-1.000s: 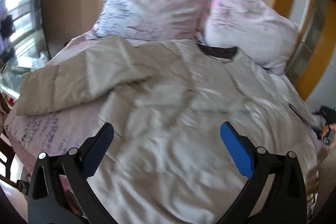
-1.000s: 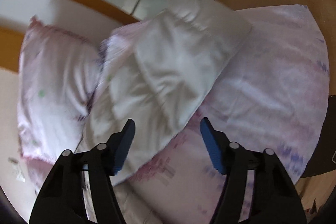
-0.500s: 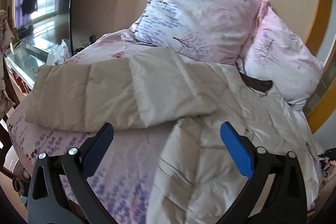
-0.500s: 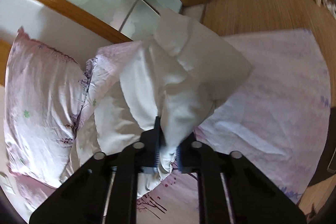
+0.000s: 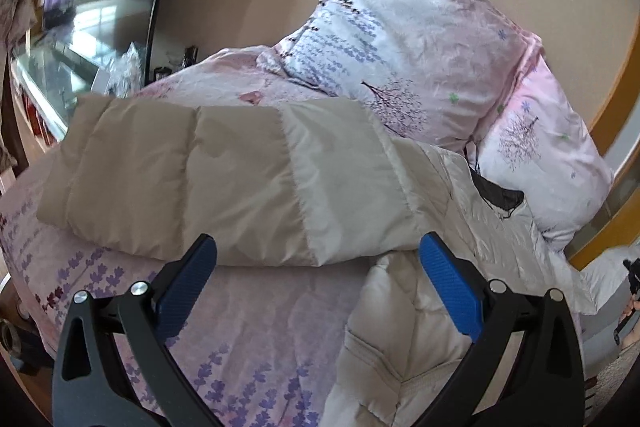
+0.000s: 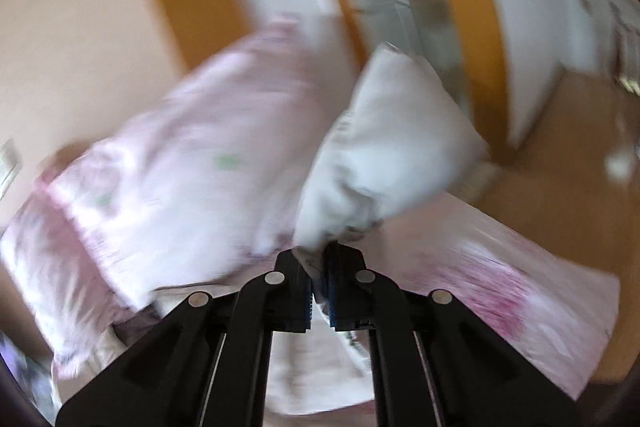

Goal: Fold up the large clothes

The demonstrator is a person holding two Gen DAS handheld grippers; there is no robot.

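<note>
— Where is the padded jacket (image 5: 248, 179)?
— Mid-frame on the bed (image 5: 256, 327), one sleeve spread leftward.
— The tongs?
— Left tongs (image 5: 318, 281) gape (holding nothing); right tongs (image 6: 319, 291) are pinched on the jacket's blurred white sleeve (image 6: 384, 155).

No readable text, label or brand anywhere (the right wrist view is blurred).
</note>
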